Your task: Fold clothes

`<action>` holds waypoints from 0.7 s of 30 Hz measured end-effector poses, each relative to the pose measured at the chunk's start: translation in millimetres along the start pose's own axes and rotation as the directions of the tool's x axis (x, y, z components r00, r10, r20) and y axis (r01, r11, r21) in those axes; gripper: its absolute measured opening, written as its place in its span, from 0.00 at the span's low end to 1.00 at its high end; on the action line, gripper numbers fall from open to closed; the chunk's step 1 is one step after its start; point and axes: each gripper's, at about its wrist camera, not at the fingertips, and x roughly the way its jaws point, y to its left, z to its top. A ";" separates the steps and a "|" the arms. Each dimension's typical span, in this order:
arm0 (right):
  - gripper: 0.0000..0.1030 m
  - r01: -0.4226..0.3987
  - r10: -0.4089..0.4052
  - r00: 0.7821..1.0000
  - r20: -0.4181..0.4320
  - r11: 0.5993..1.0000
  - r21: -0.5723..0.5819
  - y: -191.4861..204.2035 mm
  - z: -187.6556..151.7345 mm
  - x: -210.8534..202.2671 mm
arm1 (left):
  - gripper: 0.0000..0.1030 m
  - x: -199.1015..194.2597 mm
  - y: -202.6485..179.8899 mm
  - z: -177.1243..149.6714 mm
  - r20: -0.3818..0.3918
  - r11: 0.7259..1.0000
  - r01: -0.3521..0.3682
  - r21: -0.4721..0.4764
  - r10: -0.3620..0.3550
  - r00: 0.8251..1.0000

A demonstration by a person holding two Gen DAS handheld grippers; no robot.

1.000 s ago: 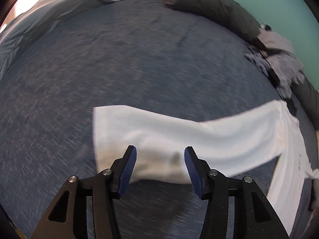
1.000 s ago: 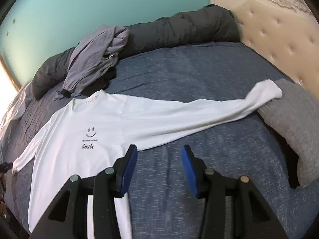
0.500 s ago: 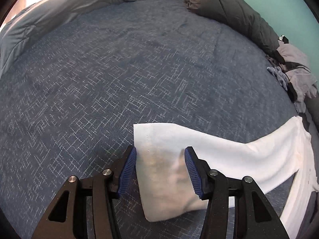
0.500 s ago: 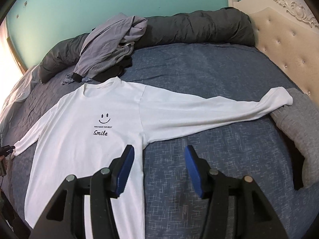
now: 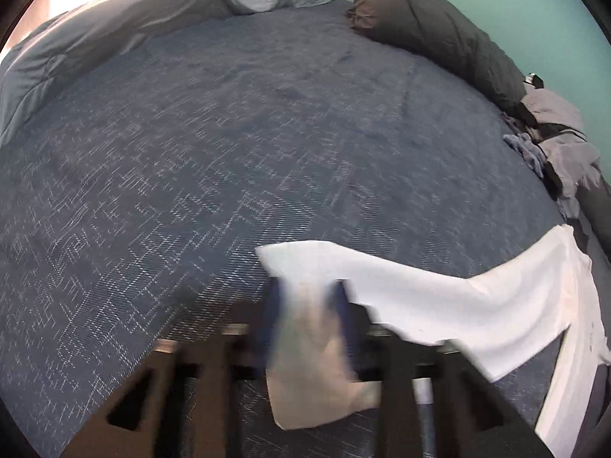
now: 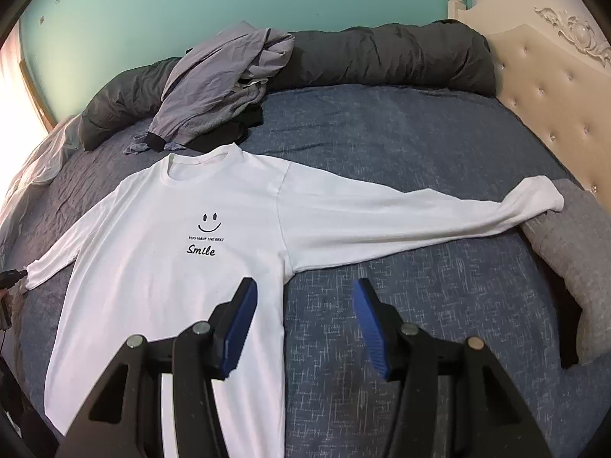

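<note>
A white long-sleeved shirt [image 6: 172, 267] with a smiley print lies flat, front up, on the blue bedspread [image 6: 401, 152], both sleeves spread out. In the left wrist view my left gripper [image 5: 305, 294] is blurred, its blue pads pinched on the cuff end of one sleeve [image 5: 439, 305], which bunches between them. My right gripper [image 6: 303, 297] stands open above the shirt's side edge just below the armpit, with nothing between its fingers. The other sleeve's cuff [image 6: 542, 198] rests against a grey pillow.
A dark grey rolled duvet [image 6: 382, 57] and a heap of grey clothes [image 6: 221, 84] lie along the far edge by the teal wall. A cream tufted headboard [image 6: 553, 87] and grey pillow [image 6: 573, 248] are at right. A pale blanket [image 5: 133, 19] edges the bed.
The left jaws went from open around the cuff to closed on it. The right gripper slid sideways toward the shirt body, staying open.
</note>
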 end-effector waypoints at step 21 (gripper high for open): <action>0.52 -0.013 0.012 1.000 0.014 1.000 0.019 7.9 2.4 -5.5 | 0.01 -71.2 30.6 69.9 0.130 0.997 0.020 -0.080 -0.010 0.991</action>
